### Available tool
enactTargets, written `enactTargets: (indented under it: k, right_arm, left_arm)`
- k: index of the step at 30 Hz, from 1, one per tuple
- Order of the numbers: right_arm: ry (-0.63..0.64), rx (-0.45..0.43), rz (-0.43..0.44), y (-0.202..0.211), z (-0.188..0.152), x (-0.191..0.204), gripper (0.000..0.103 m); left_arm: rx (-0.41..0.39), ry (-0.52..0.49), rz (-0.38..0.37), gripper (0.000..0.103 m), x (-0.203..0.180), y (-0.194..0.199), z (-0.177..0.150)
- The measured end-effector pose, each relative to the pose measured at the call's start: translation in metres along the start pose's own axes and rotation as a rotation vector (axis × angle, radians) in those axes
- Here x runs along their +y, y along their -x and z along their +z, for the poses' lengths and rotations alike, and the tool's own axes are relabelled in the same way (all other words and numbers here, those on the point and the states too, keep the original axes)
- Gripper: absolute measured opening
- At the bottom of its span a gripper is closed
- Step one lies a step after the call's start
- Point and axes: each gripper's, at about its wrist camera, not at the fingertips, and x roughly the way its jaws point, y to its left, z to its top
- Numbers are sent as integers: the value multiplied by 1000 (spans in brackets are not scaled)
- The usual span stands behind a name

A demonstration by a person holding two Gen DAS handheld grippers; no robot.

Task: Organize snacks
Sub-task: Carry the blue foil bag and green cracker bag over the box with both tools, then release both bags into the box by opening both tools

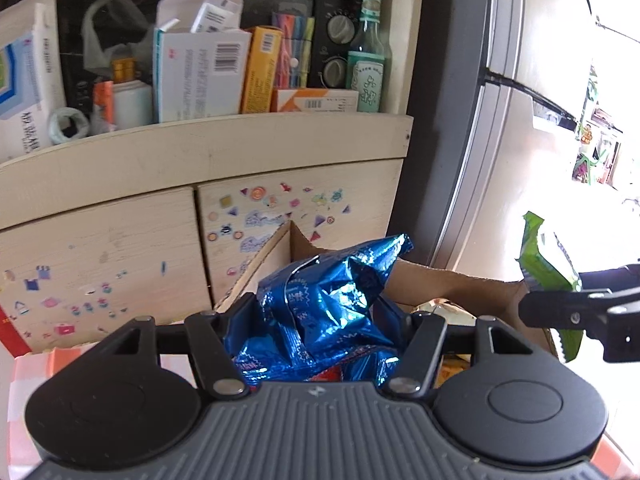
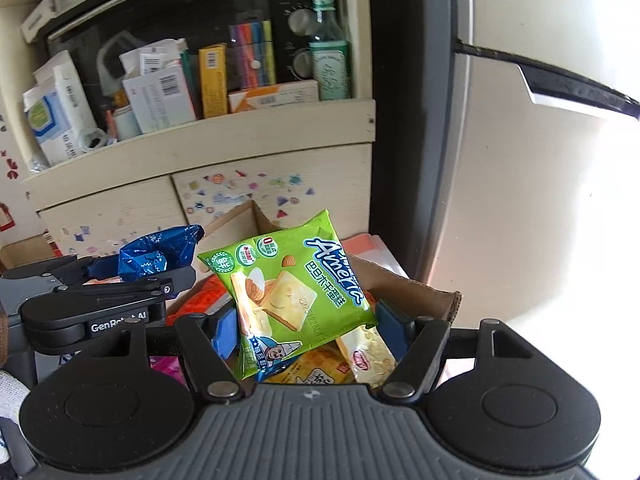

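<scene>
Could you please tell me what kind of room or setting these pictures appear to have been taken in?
Most likely a lived-in home, perhaps a kitchen corner. A small oven sits on a cluttered cabinet shelf, children's stickers cover the cabinet doors, and a cardboard box holds snack packets.

A crumpled foil snack bag [image 1: 320,300] sat between the fingers of the left gripper [image 1: 320,320], in front of an open cardboard box [image 1: 460,288] that stood before a cabinet [image 1: 200,148]. To its right, the right gripper [image 2: 308,320] held a biscuit packet [image 2: 288,292] above the same box, where other snack packets [image 2: 368,356] lay, apparently loose inside it. Behind the box were the cabinet's two doors [image 2: 120,212]; above them a shelf [image 2: 240,128] carried upright boxes [image 1: 200,76], with a bottle [image 1: 368,48] at its right end and an oven [image 2: 200,8] behind them. A refrigerator [image 2: 520,200] stood right of the cabinet.
</scene>
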Motion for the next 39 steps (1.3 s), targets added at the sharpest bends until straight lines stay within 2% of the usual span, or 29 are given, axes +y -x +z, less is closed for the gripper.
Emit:
enactTargets:
  k: [1, 5, 6, 9, 20, 25, 32, 39]
  right_arm:
    - [-10, 4, -14, -2, 0, -2, 78]
    - [-47, 30, -34, -8, -1, -7, 87]
    - [-49, 29, -35, -8, -1, -8, 88]
    - [-50, 17, -24, -4, 0, -8, 89]
    - [-23, 32, 5, -3, -5, -3, 93]
    - [0, 47, 18, -2, -10, 4, 93]
    - [48, 84, 46, 2, -25, 14, 94]
    - [66, 117, 64, 12, -42, 17, 95]
  left_arm:
    - [-1, -9, -2, 63, -2, -4, 0]
    - [6, -20, 5, 88, -7, -13, 0]
    - [6, -13, 3, 90, -8, -13, 0]
    - [2, -2, -17, 91, -8, -6, 3]
    - [6, 4, -4, 93, 3, 27, -1]
    - [32, 17, 3, 93, 11, 46, -16]
    - [69, -20, 26, 93, 22, 73, -40]
    - [139, 0, 22, 93, 37, 93, -73]
